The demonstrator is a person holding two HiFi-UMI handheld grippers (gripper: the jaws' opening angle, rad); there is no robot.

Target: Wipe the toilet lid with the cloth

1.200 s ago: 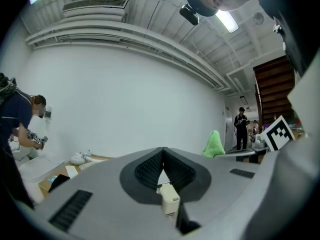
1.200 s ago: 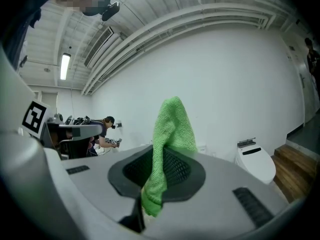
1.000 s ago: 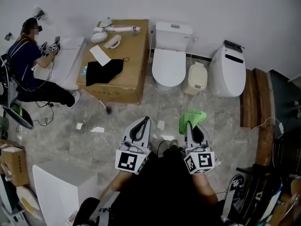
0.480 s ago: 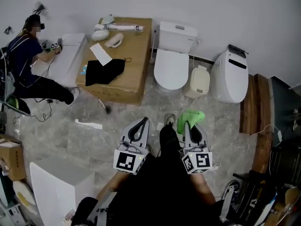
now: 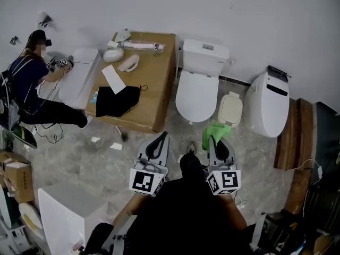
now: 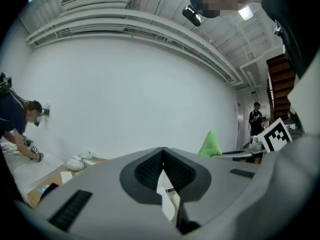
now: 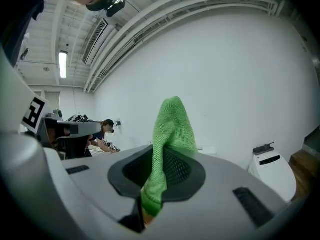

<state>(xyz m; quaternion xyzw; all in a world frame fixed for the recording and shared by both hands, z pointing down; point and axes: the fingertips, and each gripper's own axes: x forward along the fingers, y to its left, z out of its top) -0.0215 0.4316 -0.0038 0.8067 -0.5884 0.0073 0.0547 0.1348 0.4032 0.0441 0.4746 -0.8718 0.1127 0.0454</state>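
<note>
In the head view, the left gripper [image 5: 158,142] and the right gripper [image 5: 218,141] are side by side. A bright green microfibre cloth [image 5: 215,131] sticks out of the right gripper's tip. The white oval toilet lid [image 5: 196,95] lies closed ahead of both grippers, apart from them.

In the left gripper view, the jaws are pressed together, with nothing between.

In the right gripper view, the jaws pinch the cloth, which rises upright from them.

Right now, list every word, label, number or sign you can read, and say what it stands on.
No readable text in any view.
Cubes on left gripper and right gripper: square marker patterns, no letters.
White sheet on the cardboard box: too small to read.
Cloth: no label shows.
</note>
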